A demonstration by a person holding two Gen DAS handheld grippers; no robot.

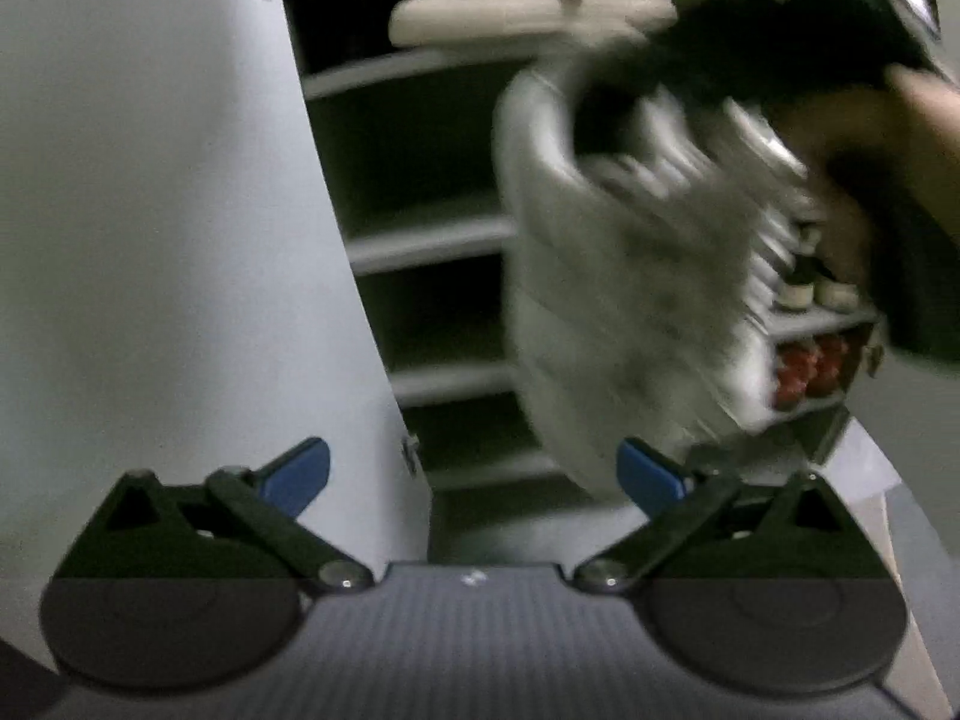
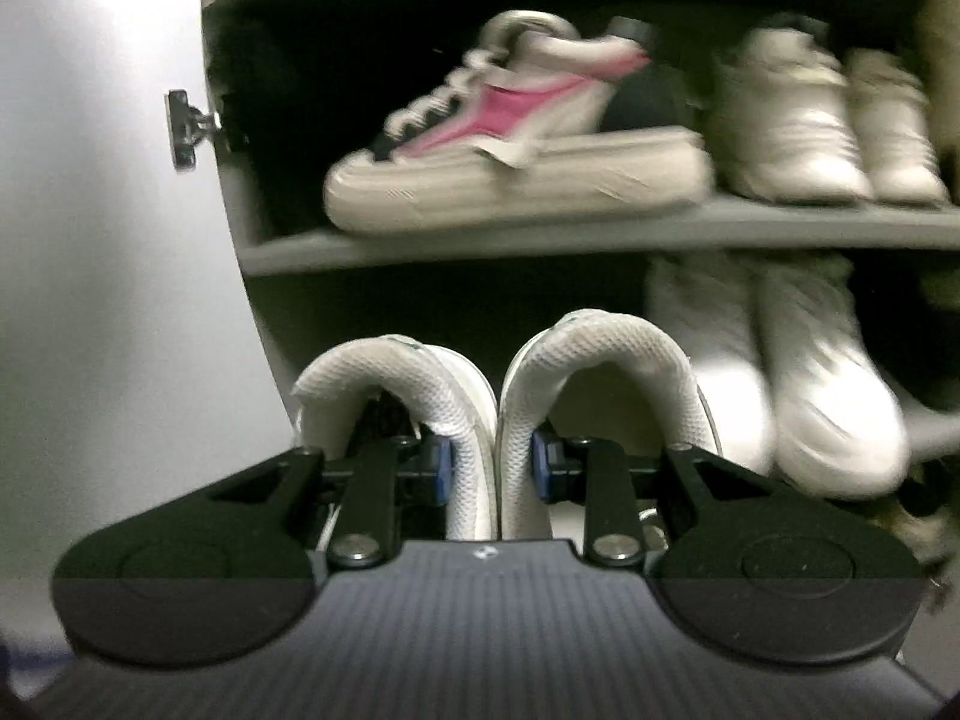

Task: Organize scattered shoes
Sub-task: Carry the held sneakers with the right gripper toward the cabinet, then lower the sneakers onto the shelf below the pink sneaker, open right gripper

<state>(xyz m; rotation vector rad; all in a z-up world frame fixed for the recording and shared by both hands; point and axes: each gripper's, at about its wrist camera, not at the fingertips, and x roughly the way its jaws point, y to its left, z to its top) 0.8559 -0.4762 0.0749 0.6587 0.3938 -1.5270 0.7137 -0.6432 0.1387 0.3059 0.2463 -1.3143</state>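
My right gripper (image 2: pixel 492 468) is shut on a pair of white mesh sneakers (image 2: pixel 600 354), pinching the two inner heel collars together, one blue pad inside each shoe. The pair hangs in front of the open shoe cabinet, level with the shelf under the top board (image 2: pixel 600 234). In the left wrist view the same pair (image 1: pixel 630 276) shows blurred, soles toward me, under a person's hand (image 1: pixel 888 168). My left gripper (image 1: pixel 474 474) stands open and holds nothing, lower down in front of the cabinet's shelves.
A pink-and-white sneaker (image 2: pixel 516 138) lies on the top board, with a white pair (image 2: pixel 792 120) to its right. Another white pair (image 2: pixel 828 390) occupies the shelf below. The grey cabinet door (image 2: pixel 108 240) stands open at the left. Lower shelves (image 1: pixel 432 240) look bare.
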